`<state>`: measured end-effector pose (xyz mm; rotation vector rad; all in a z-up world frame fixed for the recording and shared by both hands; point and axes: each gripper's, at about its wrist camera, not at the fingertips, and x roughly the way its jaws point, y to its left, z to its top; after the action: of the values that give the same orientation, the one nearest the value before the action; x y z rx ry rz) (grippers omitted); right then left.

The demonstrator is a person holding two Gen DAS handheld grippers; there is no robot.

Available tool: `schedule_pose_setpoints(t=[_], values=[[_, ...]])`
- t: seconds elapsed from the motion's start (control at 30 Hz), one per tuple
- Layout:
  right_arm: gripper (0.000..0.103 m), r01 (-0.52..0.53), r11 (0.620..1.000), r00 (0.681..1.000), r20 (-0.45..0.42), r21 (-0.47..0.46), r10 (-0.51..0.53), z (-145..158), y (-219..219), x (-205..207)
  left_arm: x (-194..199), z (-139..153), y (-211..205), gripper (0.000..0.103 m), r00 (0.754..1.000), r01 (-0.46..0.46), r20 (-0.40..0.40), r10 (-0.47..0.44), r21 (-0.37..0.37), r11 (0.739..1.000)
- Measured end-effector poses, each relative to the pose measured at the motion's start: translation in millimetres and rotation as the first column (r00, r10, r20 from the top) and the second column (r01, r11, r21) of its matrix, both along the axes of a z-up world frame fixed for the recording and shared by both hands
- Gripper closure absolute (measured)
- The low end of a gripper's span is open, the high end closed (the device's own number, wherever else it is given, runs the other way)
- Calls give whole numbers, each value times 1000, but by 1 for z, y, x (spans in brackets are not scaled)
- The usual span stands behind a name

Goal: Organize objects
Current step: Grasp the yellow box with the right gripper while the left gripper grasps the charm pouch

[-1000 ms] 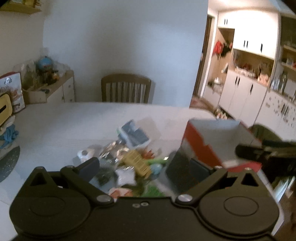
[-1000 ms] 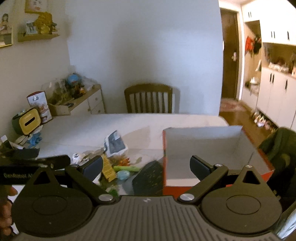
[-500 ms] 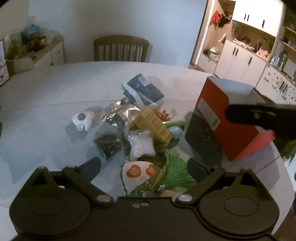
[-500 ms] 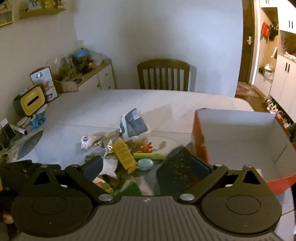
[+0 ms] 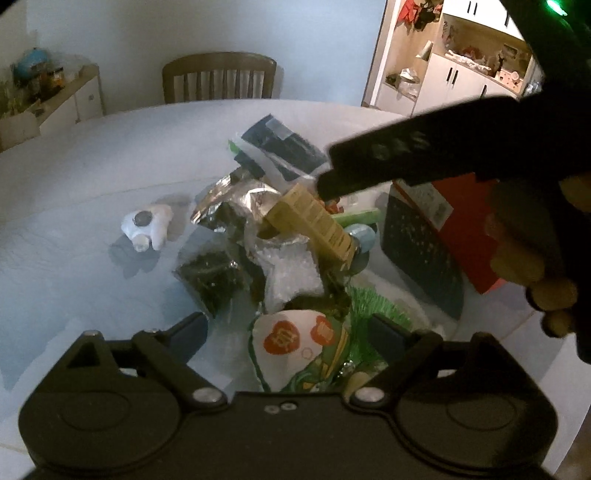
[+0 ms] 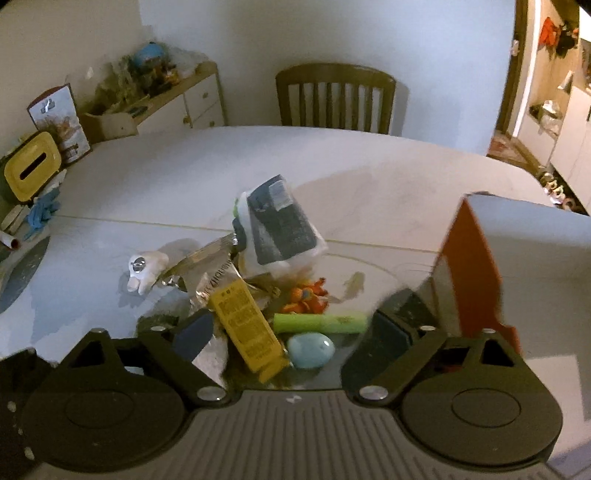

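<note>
white table (image 6: pixel 332 162), wooden chair (image 6: pixel 334 98), pale wall (image 6: pixel 295 33)

Yellow carton (image 6: pixel 247 328); pale-blue egg (image 6: pixel 310 350); red box (image 6: pixel 476 273); green stick (image 6: pixel 319 322).

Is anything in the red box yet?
Cannot tell: the right wrist view shows only the red box wall and rim, not its floor.

View along my left gripper (image 5: pixel 288 332), whose jaws, just closing a little, stand wide apart over a heart-printed packet (image 5: pixel 295 343) at the near edge of a heap on the table (image 5: pixel 74 206). Far right: red box (image 5: pixel 465 236); my right hand (image 5: pixel 532 258) crosses before it.
</note>
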<state>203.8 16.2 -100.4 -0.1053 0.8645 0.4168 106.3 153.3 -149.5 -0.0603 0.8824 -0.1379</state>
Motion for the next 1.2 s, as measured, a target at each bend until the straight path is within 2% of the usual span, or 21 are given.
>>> schedule_pose_setpoints(t=[0.17, 0.23, 0.37, 0.43, 0.5, 0.53, 0.77, 0.97, 1.03, 1.2], values=[[20, -28, 1000, 999, -39, -13, 28, -12, 18, 15, 3, -4, -3, 12, 1000, 6, 4, -6, 4, 1000], [28, -27, 1000, 998, -59, -16, 26, -16, 23, 21, 4, -7, -3, 13, 1000, -1, -2, 1, -3, 1000], [28, -53, 998, 996, -78, -22, 51, -22, 32, 26, 5, -12, -1, 13, 1000, -17, -2, 17, -30, 999], [30, -70, 997, 994, -87, -23, 68, -25, 36, 26, 6, -14, 1, 16, 1000, -22, -6, 22, -37, 999], [37, -80, 996, 993, -93, -33, 77, -26, 40, 27, 8, -17, 1, 24, 1000, -21, -17, 20, -34, 999], [41, -82, 996, 992, -96, -35, 78, -27, 41, 27, 9, -18, 1, 25, 1000, -20, -23, 20, -34, 999], [51, -84, 996, 991, -110, -31, 81, -31, 46, 33, 7, -18, 1, 32, 1000, -6, -14, 5, -36, 999], [62, -82, 996, 990, -119, -37, 77, -33, 47, 33, 5, -19, 3, 46, 1000, 6, -28, -8, -71, 997], [67, -77, 996, 990, -120, -45, 71, -33, 47, 33, 5, -18, 3, 48, 1000, 8, -26, -10, -74, 997], [72, -50, 998, 993, -105, -33, 46, -27, 39, 31, 5, -15, 6, 55, 999, 17, -37, -20, -95, 995]])
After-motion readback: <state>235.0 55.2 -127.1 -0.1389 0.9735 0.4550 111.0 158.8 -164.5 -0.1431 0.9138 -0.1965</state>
